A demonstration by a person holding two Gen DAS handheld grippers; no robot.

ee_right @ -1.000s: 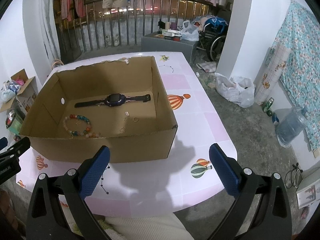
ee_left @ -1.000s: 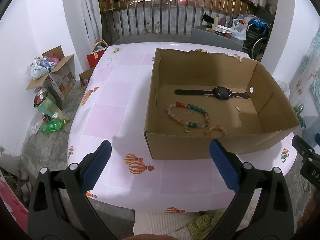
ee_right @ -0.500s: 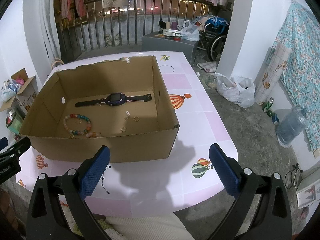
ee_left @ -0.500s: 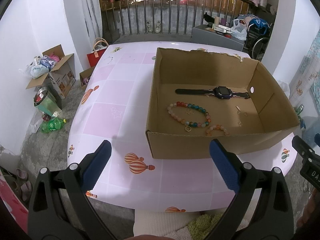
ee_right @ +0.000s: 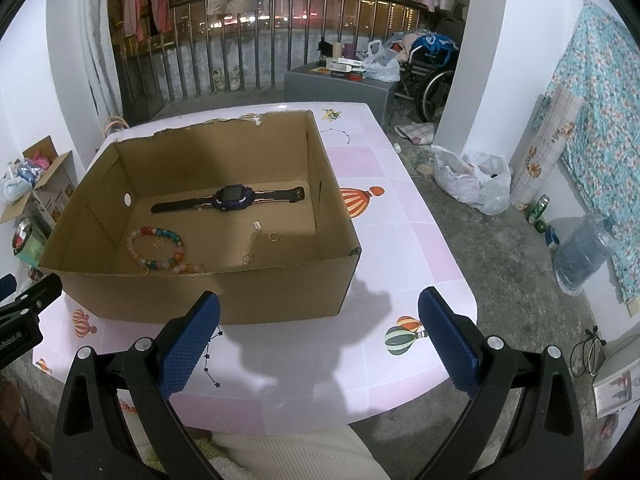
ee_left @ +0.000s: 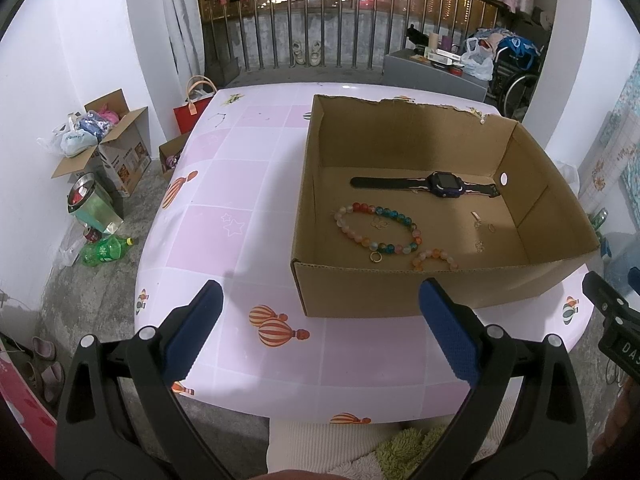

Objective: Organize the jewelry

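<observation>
Left gripper (ee_left: 320, 308) and right gripper (ee_right: 318, 314) both spread wide, holding nothing, over the counter's (ee_left: 224, 208) near edge. Watch (ee_left: 432, 184), beaded bracelet (ee_left: 376, 228) and gold ring (ee_left: 375, 257) lie inside the cardboard box (ee_left: 400, 290) (open-topped, on the counter).

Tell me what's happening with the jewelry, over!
Left gripper open, empty; right gripper open, empty. Watch, bead bracelets, rings all in box. Nothing in the way.

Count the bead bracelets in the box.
2. The big multicolour bracelet lies on the floor of the box left of centre; the small orange bracelet sits against the near wall, which partly hides it. More could be hidden there.
</observation>
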